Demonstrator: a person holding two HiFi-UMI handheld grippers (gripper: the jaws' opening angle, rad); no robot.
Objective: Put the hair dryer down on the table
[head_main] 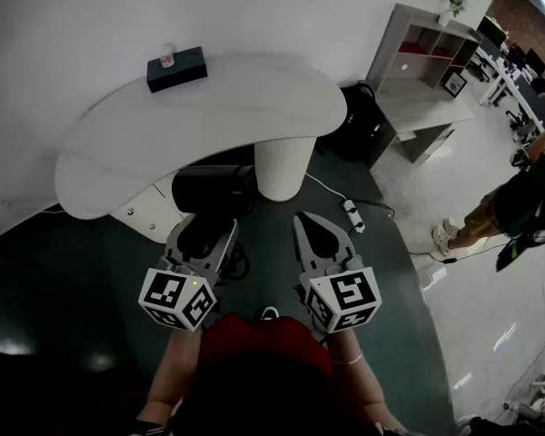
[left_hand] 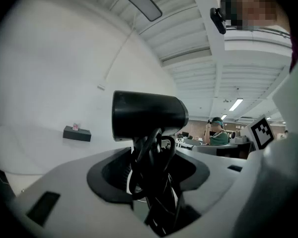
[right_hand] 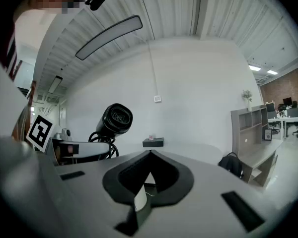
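A black hair dryer [head_main: 213, 191] sits upright in my left gripper [head_main: 204, 234], in the air in front of the white curved table [head_main: 218, 107]. The jaws are shut on its handle and coiled black cord. In the left gripper view the hair dryer [left_hand: 146, 115] has its barrel level above the left gripper [left_hand: 151, 177]. My right gripper [head_main: 307, 221] hovers beside it on the right, shut and empty. In the right gripper view the hair dryer [right_hand: 116, 119] shows at the left, its nozzle facing the camera, beyond the right gripper [right_hand: 150, 153].
A black box [head_main: 176, 69] lies at the table's far edge. The table stands on a ribbed white pedestal [head_main: 282, 166]. A power strip [head_main: 351, 214] lies on the dark floor, a black bag [head_main: 359, 121] and grey shelf [head_main: 431, 62] stand to the right. A person [head_main: 518, 203] stands at far right.
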